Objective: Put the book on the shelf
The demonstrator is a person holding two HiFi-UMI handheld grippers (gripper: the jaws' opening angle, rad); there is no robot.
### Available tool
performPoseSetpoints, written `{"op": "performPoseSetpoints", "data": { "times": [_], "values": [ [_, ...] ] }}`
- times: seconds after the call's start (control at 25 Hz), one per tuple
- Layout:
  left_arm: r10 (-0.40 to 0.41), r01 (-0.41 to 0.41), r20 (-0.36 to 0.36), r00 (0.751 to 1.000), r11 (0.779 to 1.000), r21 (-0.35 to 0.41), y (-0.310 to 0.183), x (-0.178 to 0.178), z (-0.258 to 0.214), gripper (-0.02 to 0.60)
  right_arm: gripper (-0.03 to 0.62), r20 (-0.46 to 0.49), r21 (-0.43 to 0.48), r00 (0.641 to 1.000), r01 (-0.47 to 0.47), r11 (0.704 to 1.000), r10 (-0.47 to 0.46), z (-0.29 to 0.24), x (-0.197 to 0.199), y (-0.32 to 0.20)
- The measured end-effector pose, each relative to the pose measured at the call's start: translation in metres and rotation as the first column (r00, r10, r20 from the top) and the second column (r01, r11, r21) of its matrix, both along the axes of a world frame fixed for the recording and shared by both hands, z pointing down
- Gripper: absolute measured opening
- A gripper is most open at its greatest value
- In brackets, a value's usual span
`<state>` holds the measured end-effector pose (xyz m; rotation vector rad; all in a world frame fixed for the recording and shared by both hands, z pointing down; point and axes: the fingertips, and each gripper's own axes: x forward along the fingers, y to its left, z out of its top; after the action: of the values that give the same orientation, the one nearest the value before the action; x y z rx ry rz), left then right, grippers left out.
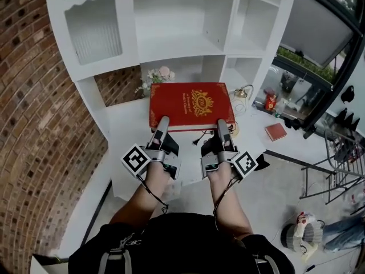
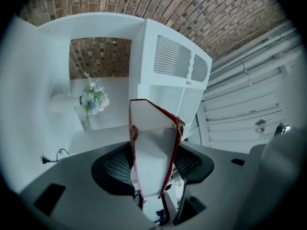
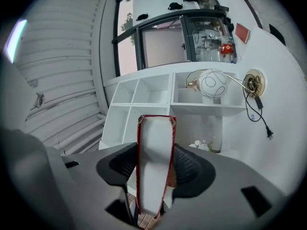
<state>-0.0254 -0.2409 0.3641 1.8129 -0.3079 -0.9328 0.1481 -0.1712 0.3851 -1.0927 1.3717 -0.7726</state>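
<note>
The left gripper and the right gripper each pinch the near edge of the red book, probably to keep it level facing the shelf beyond.

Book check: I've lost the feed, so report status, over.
Left hand-held gripper, right hand-held gripper: both shut on book, near edge. Book flat, not yet on shelf. Flowers, lamp beyond it.

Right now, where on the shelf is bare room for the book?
Bare: the wide cubby above the book, and the narrow cubby to its right. Crowded: behind the book, flowers left, lamp right.
</note>
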Motion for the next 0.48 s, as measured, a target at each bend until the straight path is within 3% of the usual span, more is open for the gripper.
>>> {"op": "performPoseSetpoints", "data": {
  "times": [0.48],
  "values": [
    [-0.136,0.137,-0.014,0.991,0.99,0.039,-0.049,0.017,-0.021,0.256,0.244,-0.003,0.037,0.991,0.131,0.991,-0.131,-0.016,0.025,-0.075]
  ]
}}
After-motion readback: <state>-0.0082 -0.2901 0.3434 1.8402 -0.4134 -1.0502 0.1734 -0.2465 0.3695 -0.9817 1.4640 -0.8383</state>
